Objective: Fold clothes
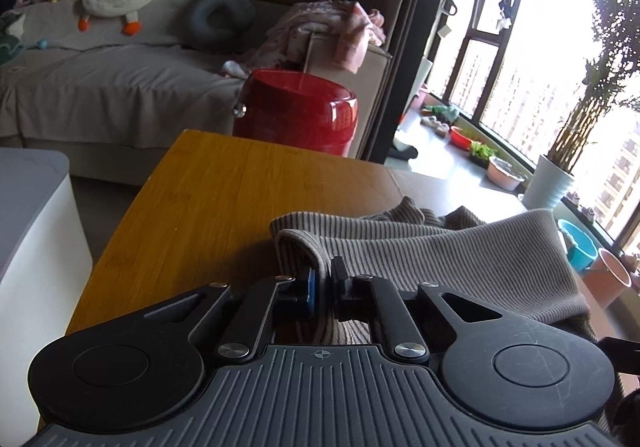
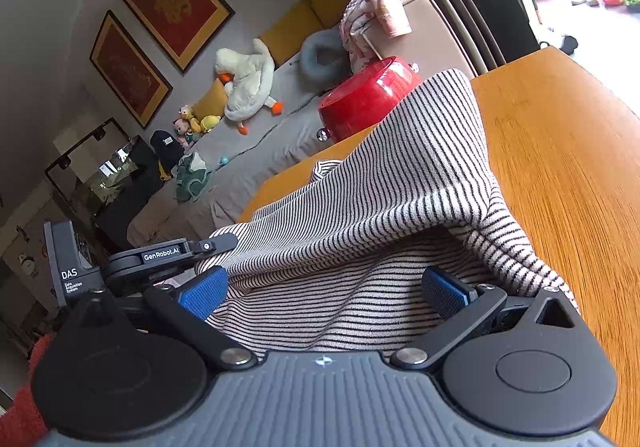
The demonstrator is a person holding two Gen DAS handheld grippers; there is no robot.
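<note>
A ribbed garment with thin dark stripes point(image 1: 440, 251) lies bunched on the wooden table point(image 1: 208, 199). In the left wrist view my left gripper point(image 1: 326, 279) is shut on a folded edge of this garment, which curls over its blue pad point(image 1: 311, 293). The right wrist view shows the same striped garment point(image 2: 380, 187) draped up in a raised fold. My right gripper point(image 2: 324, 287) is open wide, and the cloth lies between its blue pads point(image 2: 204, 293) without being pressed. The left gripper point(image 2: 216, 245) also shows at the cloth's left edge.
A red round stool point(image 1: 300, 107) stands past the table's far edge, before a grey sofa point(image 1: 100, 79) with plush toys. A white cabinet point(image 1: 32, 227) sits to the left. Plant pots and basins point(image 1: 548, 183) line the window on the right.
</note>
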